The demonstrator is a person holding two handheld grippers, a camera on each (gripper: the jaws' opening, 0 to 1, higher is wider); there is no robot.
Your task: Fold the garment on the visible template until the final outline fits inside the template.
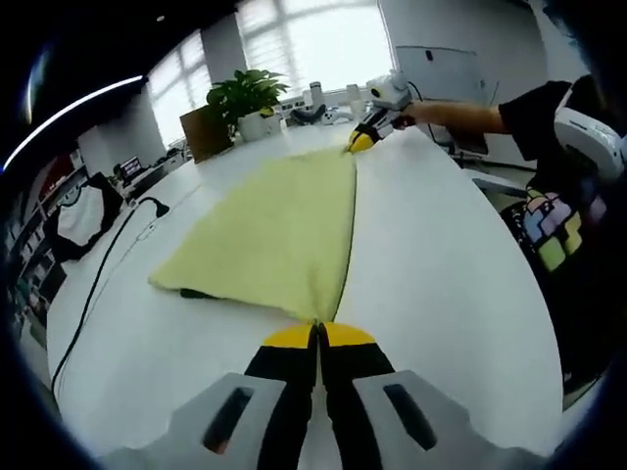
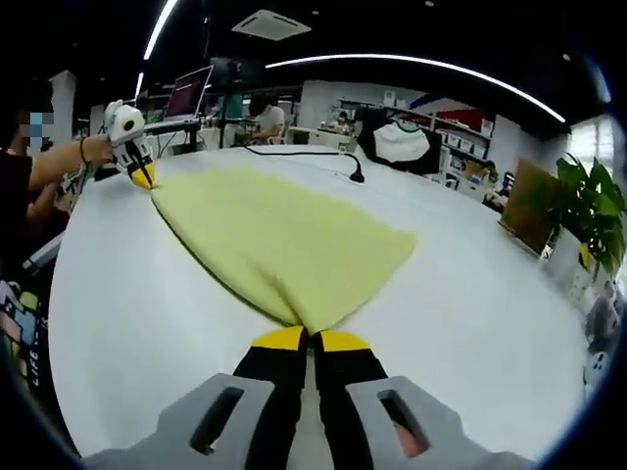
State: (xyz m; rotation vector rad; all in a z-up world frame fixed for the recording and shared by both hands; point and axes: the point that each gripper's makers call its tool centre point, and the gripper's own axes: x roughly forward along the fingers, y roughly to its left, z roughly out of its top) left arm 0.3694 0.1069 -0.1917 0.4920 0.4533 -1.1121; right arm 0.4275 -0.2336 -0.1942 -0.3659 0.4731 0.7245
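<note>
Pale yellow garment (image 1: 274, 235) — white table (image 1: 441, 264) — tool (image 1: 318, 338) tips yellow on black.

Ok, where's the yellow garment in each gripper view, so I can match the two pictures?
Left gripper view: the yellow garment spreads across the centre of the white table, narrowing to the left gripper, shut on its near corner.
Right gripper view: the garment lies centre-left, narrowing to the right gripper, shut on it.
Shared landmark: the potted plant.

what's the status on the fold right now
Left gripper shut on one garment corner, right gripper shut on the other. Yellow garment stretched flat on white table. Black cable lies alongside, apart from cloth.
</note>
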